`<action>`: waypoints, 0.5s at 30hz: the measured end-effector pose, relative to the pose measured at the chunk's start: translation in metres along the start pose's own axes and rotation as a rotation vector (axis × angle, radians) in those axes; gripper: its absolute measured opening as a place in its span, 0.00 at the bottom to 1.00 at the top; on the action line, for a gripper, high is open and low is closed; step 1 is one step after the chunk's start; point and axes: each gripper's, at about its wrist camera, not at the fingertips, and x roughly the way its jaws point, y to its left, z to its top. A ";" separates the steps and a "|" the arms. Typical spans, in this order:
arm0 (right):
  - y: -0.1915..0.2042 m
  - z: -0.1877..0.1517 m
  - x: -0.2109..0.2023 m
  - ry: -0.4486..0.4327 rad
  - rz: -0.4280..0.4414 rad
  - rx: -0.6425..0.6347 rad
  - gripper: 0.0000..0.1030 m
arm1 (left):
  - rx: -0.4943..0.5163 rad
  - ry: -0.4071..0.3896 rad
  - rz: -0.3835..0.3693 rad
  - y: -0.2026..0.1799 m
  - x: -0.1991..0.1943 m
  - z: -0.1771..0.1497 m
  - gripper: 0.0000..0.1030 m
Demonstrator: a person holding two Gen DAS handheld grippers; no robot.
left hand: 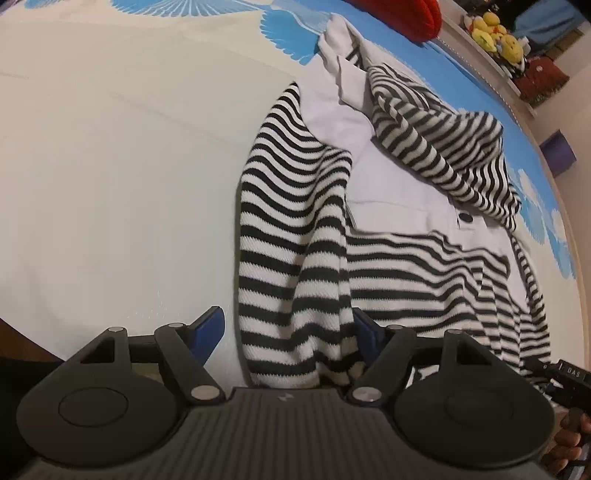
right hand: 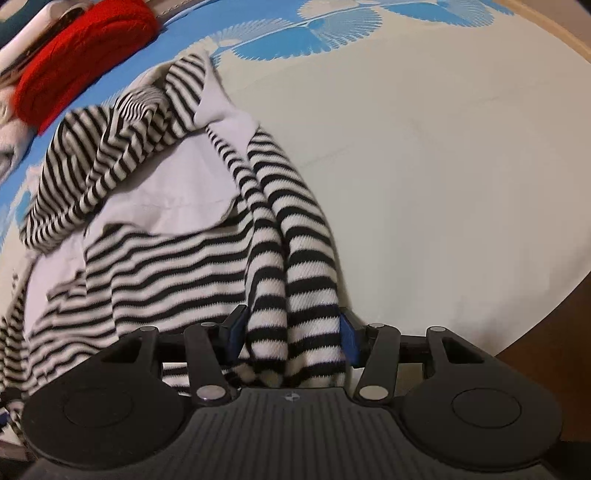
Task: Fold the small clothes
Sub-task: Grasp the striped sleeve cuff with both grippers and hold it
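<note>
a: where's the garment?

b: the striped top [left hand: 388,258] lies spread on the cream and blue sheet [left hand: 110,166], with a plain white panel [left hand: 391,184] in the middle of it and a dark button [left hand: 466,218] on that panel. a red knit piece [right hand: 85,59] sits at the far edge of the bed, and some yellow soft toys [left hand: 493,31] are on a shelf beyond

a: and the left gripper [left hand: 288,334]?

b: it points steeply down at the near edge. its jaws stand wide. a folded striped edge [left hand: 295,295] rises between the 2 blue pads [left hand: 210,328], close to the right one, with a clear gap of sheet beside the left one, so no squeeze there

a: the right gripper [right hand: 293,334]?

b: narrower. 2 rolled striped folds [right hand: 295,295] fill the space between its pads [right hand: 347,339]. the cloth touches both sides, but i cannot tell whether it is pinched or just lying there
</note>
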 end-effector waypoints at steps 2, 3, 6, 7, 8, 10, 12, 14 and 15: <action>0.002 -0.003 0.000 -0.004 -0.013 -0.023 0.51 | 0.042 -0.007 0.019 -0.003 -0.001 -0.004 0.68; 0.002 -0.003 -0.001 -0.006 -0.014 -0.027 0.51 | 0.065 -0.009 0.027 -0.005 -0.001 -0.006 0.64; -0.001 -0.004 -0.004 -0.004 0.002 -0.025 0.38 | 0.119 -0.021 0.022 -0.007 -0.002 -0.009 0.25; -0.002 -0.004 -0.005 -0.004 0.024 -0.023 0.16 | 0.129 -0.025 0.004 -0.007 -0.003 -0.009 0.11; -0.002 -0.004 -0.007 -0.007 0.051 -0.020 0.11 | 0.139 -0.037 0.000 -0.009 -0.005 -0.009 0.08; 0.000 -0.004 -0.018 -0.050 0.066 -0.034 0.09 | 0.167 -0.081 -0.003 -0.014 -0.015 -0.008 0.07; -0.001 -0.002 -0.034 -0.103 0.116 -0.026 0.08 | 0.180 -0.152 -0.010 -0.017 -0.032 -0.006 0.07; -0.003 -0.001 -0.051 -0.157 0.167 -0.015 0.08 | 0.183 -0.218 -0.021 -0.017 -0.049 -0.005 0.07; -0.005 -0.001 -0.058 -0.173 0.179 -0.017 0.08 | 0.183 -0.240 -0.026 -0.017 -0.056 -0.004 0.07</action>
